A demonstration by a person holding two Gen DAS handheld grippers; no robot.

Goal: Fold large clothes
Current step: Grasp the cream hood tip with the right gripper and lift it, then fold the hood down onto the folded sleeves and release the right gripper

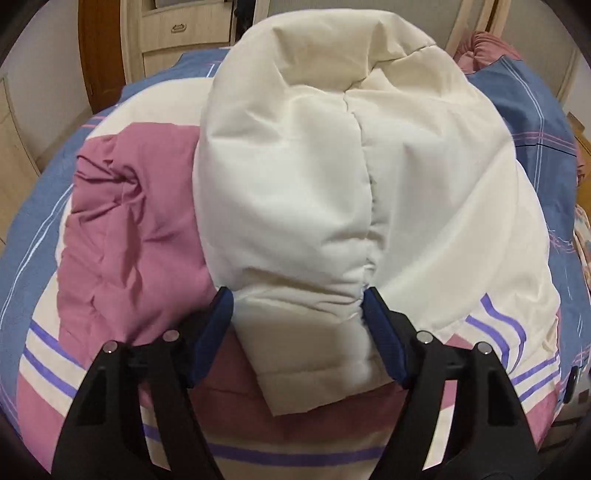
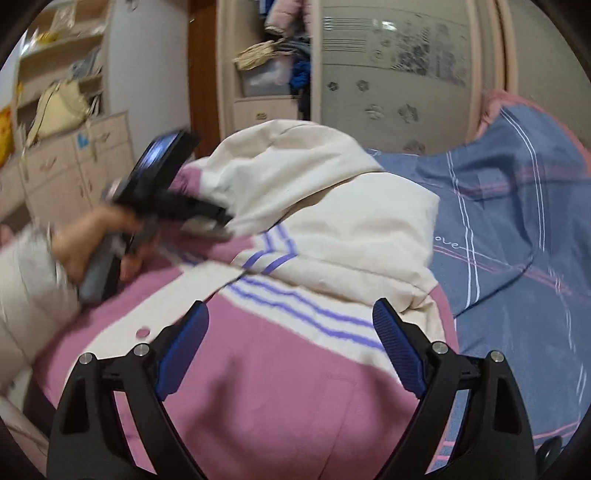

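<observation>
Left wrist view: the left gripper [image 1: 297, 314] has its two blue-padded fingers [image 1: 218, 332] pinching a bunched cream part of the padded jacket [image 1: 332, 177], which looks like a hood or a sleeve end; I cannot say which. The cream padding is lifted and bulges up in front of the camera, hiding much of what lies behind it. To its left a crumpled pink part of the same jacket [image 1: 125, 221] lies flat, with white panels and purple stripes below it. The jacket lies on a bed covered with a blue sheet [image 1: 524, 122] with thin white and pink lines. A pale wooden cabinet [image 1: 177, 33] stands beyond the bed.

From the right wrist view, the right gripper [image 2: 290, 343] hovers over the pink and white body of the jacket [image 2: 280, 387], its fingers spread wide with nothing between them. Whether the tips touch the cloth I cannot tell. Across the jacket, the person's left hand [image 2: 92, 243] grips the handle of the other tool, blurred, its tips buried in the cream fabric. The blue sheet [image 2: 517, 229] stretches off to the right, and a wardrobe with a frosted sliding door [image 2: 399, 74] stands behind.
</observation>
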